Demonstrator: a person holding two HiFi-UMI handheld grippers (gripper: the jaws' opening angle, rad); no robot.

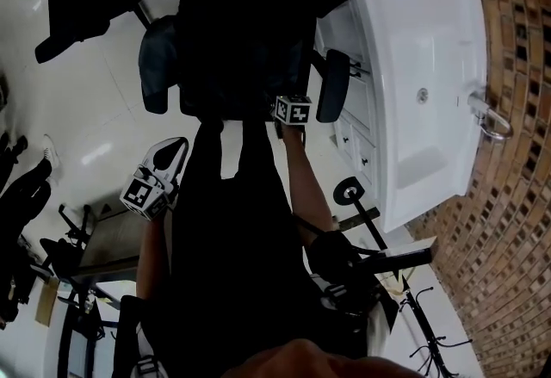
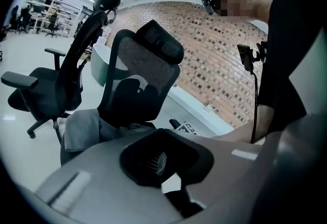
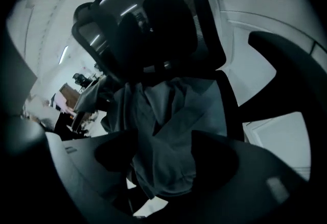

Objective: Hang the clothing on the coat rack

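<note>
A grey garment (image 3: 168,131) lies crumpled on the seat of a black mesh-backed office chair (image 3: 153,19). My right gripper (image 3: 163,167) stands open just over it, jaws wide apart, with a fold of the cloth hanging between them and neither pad pressing on it. In the head view the right gripper (image 1: 291,111) reaches toward the dark chair (image 1: 172,66); the garment is lost in shadow there. My left gripper (image 1: 164,165) is lower left, shut and empty. The left gripper view shows its closed jaws (image 2: 173,187), the garment (image 2: 82,128) and the chair (image 2: 143,75).
A white cabinet with a sink (image 1: 430,66) stands at the right against a brick wall (image 1: 508,238). A second black office chair (image 2: 56,80) is left of the first. A thin black stand with hooked arms (image 1: 430,337) is at the lower right. The floor is white tile.
</note>
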